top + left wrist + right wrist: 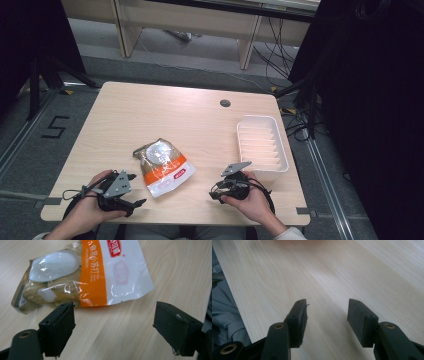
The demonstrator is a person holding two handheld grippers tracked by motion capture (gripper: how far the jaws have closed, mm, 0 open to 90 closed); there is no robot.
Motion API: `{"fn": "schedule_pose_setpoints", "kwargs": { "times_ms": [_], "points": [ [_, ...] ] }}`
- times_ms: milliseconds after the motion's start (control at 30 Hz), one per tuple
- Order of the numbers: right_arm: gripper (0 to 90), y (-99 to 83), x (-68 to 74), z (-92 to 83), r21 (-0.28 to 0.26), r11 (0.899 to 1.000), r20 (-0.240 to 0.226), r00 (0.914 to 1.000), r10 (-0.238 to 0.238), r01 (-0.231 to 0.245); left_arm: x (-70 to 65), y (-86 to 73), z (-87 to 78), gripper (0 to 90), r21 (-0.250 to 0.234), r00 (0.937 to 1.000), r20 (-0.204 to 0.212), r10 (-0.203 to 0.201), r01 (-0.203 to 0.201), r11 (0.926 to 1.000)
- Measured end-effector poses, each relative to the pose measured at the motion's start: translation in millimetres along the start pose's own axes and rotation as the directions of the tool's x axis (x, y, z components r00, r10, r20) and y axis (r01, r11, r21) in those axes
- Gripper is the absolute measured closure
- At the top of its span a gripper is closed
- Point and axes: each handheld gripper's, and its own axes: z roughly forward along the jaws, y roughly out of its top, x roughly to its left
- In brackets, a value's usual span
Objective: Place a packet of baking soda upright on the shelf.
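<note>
Now both tongs gape with nothing held; left tongs [134,189] near the snack bag [163,166]; right tongs [216,192] over bare table [150,115].

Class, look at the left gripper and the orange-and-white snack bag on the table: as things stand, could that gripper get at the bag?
Probably yes. The left gripper has its jaws open and aimed at the snack bag, with bare table between them and nothing in the way.

A: The snack bag [95,275] looks like glossy crinkled plastic film, part clear, part printed orange and white.

B: The worktop [150,115] is pale wood-grain laminate, smooth and matt. The white tray [262,145] is ribbed plastic, slightly shiny.
</note>
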Motion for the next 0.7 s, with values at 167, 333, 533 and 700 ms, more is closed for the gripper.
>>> {"fn": "schedule_pose_setpoints", "kwargs": {
  "times_ms": [167,333,533,700],
  "points": [
    [50.1,0.7,0.6,-0.5,-0.003,1.000,0.001,0.9999,0.016,-0.016,-3.4,4.0,9.0,15.2,0.028,0.9988,0.011,0.048,-0.048,0.9985],
    [50.0,1.5,1.2,-0.2,-0.002,1.000,0.002,0.9999,0.010,-0.010,-4.8,9.9,15.2,15.1,0.058,0.9953,-0.004,0.096,-0.096,0.9937],
    [49.8,1.5,2.4,1.0,0.006,0.999,0.008,0.9995,0.031,-0.031,-6.6,16.1,25.9,15.2,0.060,0.9899,0.009,0.141,-0.141,0.9881],
    [49.8,1.7,1.3,1.0,-0.006,1.000,0.000,0.9999,0.017,-0.017,-4.9,18.2,31.5,15.7,0.071,0.9879,0.016,0.154,-0.155,0.9853]
  ]
}}
